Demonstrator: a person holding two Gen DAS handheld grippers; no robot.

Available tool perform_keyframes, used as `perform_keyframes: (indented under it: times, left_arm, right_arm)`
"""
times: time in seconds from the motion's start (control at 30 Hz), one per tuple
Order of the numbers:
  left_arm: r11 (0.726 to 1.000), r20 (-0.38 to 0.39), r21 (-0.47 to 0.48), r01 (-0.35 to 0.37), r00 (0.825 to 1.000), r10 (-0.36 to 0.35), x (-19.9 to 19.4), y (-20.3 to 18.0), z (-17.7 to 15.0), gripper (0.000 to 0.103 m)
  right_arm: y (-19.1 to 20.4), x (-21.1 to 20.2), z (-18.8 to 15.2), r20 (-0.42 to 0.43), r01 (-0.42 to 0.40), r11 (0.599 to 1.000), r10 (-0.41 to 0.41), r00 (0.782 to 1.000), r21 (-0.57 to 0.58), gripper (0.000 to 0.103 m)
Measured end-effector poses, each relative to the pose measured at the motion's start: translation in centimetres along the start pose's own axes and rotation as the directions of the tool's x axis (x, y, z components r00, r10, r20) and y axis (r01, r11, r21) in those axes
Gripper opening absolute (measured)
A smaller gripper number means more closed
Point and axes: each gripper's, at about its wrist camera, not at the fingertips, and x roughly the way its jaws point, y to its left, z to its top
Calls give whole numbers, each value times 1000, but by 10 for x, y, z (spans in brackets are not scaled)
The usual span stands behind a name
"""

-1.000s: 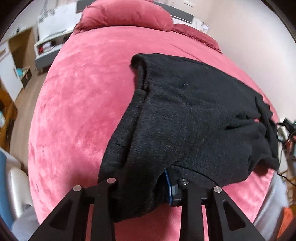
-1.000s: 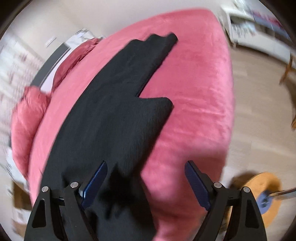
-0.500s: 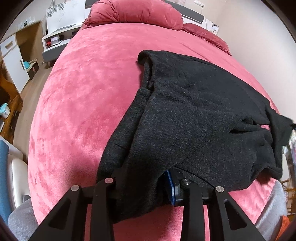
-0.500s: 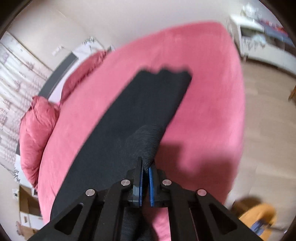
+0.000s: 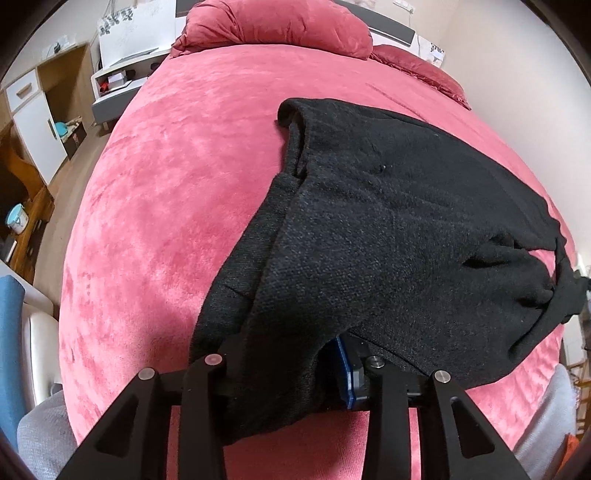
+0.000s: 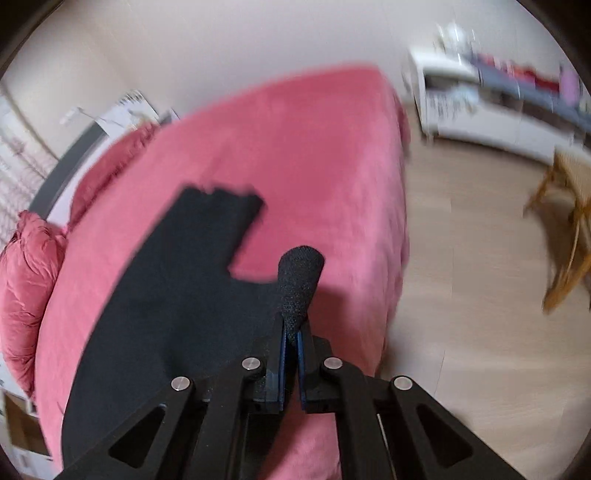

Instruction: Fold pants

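Black knit pants [image 5: 388,236] lie across a pink bed [image 5: 177,206], bunched and partly lifted. My left gripper [image 5: 288,369] is shut on a thick wad of the pants at the near edge; cloth drapes over its fingers. In the right wrist view the pants [image 6: 177,295] stretch away over the bed [image 6: 314,166], leg ends far off. My right gripper [image 6: 291,332] is shut on a fold of the pants, which sticks up between the blue pads [image 6: 282,339].
Pink pillows [image 5: 280,26] lie at the head of the bed. A white nightstand [image 5: 122,77] and wooden cabinets [image 5: 37,122] stand left of the bed. On the right side are wood floor [image 6: 480,277], a white shelf unit [image 6: 480,107] and a wicker chair [image 6: 569,221].
My right gripper, open over the pants one second ago, has shut on a fold and lifted it, swinging toward the bed's edge. My left gripper keeps its hold and has risen slightly.
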Motion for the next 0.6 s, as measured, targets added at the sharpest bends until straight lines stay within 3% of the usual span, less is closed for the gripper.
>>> perform_keyframes:
  times: [0.03,0.07,0.13,0.17,0.23,0.3,0.33,0.47,0.6]
  left_arm:
    - [1000,0,1,-3,1000,3,0,-1,0,39]
    - [1000,1,-2,-4,1000,4,0,-2,0,39]
    - [1000,9,-12,-2,1000,2,0,-4,-1,40]
    - [1000,13,-14,-3,1000,3,1,-4,-2,40]
    - [1000,23,-15,-10,1000,10,1,-7,-4,40]
    - [1000,29,-18,-10,1000,10,0,-7,-6,41]
    - [1000,31,-23,-5,1000,6,0,-7,-6,41]
    - [999,23,-42,22,1000,-21,-2,-5,-8,46]
    - [995,13,-69,76,997,-76,-8,2,-7,53]
  right_arm:
    - [0,5,-1,-28,45,999,-45,999,-3,28]
    - [3,1,-2,0,144,990,-144,990,-13,34]
    - [18,-19,-3,144,257,966,-250,958,-32,39]
    - [26,-29,-4,206,254,966,-242,948,-36,39]
    - [49,-37,-6,240,168,983,-146,960,-73,49]
    - [82,-15,-6,104,45,986,-29,994,-158,57]
    - [92,-1,-6,42,23,985,-16,999,-172,57]
    - [126,53,-13,-84,86,982,-101,991,-168,57]
    - [129,90,-14,-155,245,959,-266,952,-140,52]
